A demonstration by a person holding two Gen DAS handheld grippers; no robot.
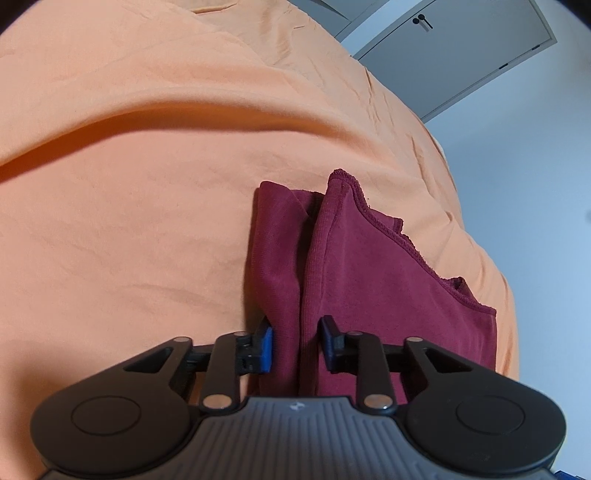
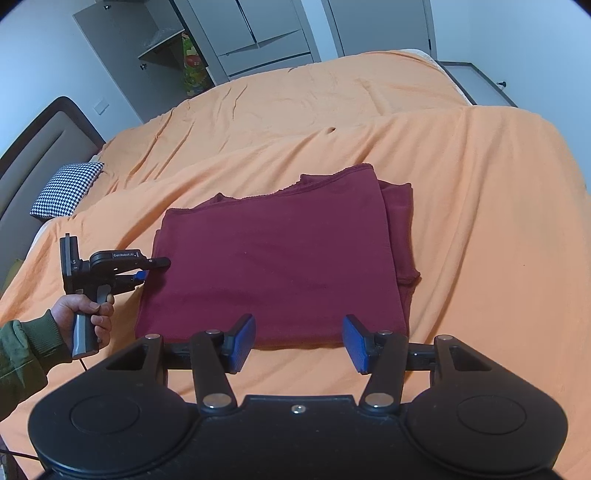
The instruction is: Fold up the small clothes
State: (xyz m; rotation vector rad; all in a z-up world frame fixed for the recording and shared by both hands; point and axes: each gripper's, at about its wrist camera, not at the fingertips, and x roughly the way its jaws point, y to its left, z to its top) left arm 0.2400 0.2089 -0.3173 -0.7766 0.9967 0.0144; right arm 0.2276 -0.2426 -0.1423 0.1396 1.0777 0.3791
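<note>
A maroon garment (image 2: 273, 258) lies folded into a rough rectangle on the orange bed sheet (image 2: 480, 221). My left gripper (image 1: 297, 345) is at its left edge, and a raised fold of the maroon garment (image 1: 369, 280) runs between its blue pads, which press on it. The right wrist view shows the left gripper (image 2: 155, 267) from the side, one finger above the cloth edge and one below. My right gripper (image 2: 298, 332) hovers open at the garment's near edge, with its pads clear of the cloth.
A hand in a green sleeve (image 2: 85, 310) holds the left gripper's handle. A black-and-white patterned pillow (image 2: 66, 188) lies by the headboard (image 2: 37, 147) at far left. Grey wardrobes (image 2: 258, 33) stand behind the bed. Orange sheet (image 1: 129, 221) spreads wide left of the garment.
</note>
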